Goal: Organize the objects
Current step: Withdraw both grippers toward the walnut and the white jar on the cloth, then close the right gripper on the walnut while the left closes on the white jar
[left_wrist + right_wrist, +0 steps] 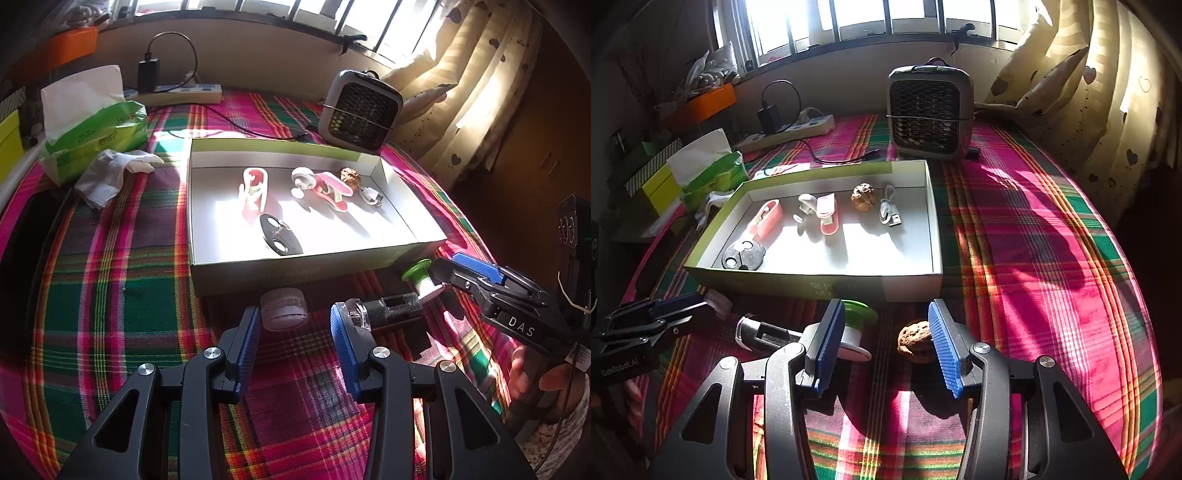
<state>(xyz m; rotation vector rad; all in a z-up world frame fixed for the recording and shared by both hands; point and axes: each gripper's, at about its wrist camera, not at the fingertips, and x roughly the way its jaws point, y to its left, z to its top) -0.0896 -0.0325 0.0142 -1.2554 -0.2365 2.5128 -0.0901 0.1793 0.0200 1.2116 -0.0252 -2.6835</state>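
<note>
Plaid pink-green cloth (1052,258), blue-padded fingers (943,347) (lime-trimmed box (820,286)).

Sunlit barred window (886,14), heart-print curtain (1108,92)

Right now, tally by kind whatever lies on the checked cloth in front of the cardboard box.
Walnut: 1
Green-and-white spool: 1
Black tube with a clear end: 1
Small translucent jar: 1
Total: 4

Both grippers — left gripper (295,345), right gripper (886,349) — agape, empty.
</note>
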